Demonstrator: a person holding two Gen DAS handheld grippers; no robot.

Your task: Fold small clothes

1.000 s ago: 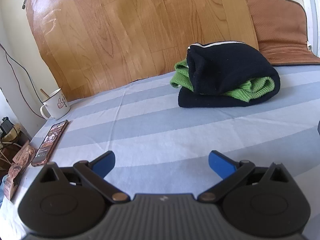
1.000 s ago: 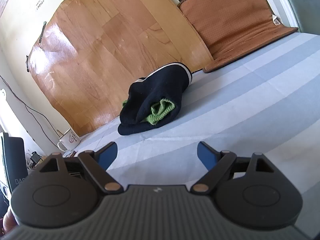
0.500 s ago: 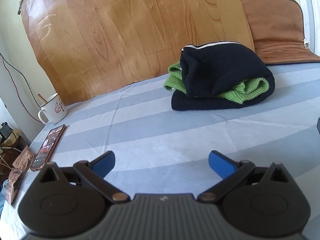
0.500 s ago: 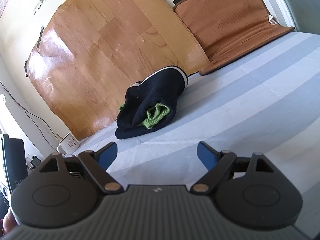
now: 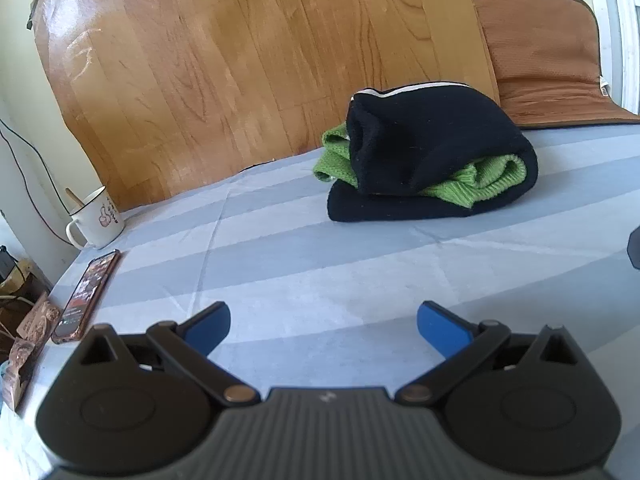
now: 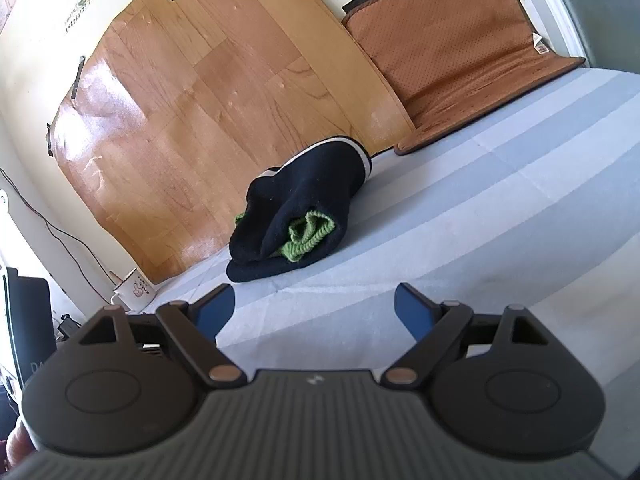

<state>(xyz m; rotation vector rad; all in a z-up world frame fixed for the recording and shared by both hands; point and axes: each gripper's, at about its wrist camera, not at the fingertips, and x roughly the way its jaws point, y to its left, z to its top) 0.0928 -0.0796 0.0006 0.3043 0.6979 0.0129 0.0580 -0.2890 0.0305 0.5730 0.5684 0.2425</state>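
A folded dark navy garment (image 5: 432, 152) with a green knit piece (image 5: 480, 184) tucked inside lies on the blue-and-white striped sheet (image 5: 320, 264), near the wood-patterned board. The right wrist view shows the same bundle (image 6: 304, 212) with its green knit (image 6: 308, 236) peeking out. My left gripper (image 5: 323, 322) is open, its blue pads apart over bare sheet, well short of the bundle. My right gripper (image 6: 314, 306) is open too, empty, hovering in front of the bundle without touching it.
A white mug (image 5: 98, 220) with a stick in it and a phone (image 5: 86, 296) lie at the sheet's left edge, with small packets (image 5: 24, 340) beyond. A brown perforated mat (image 6: 460, 52) leans at the back right. The wood-patterned board (image 5: 260, 60) stands behind.
The folded bundle sits slightly further left in the left wrist view and slightly lower left in the right wrist view; both grippers stay open and empty.
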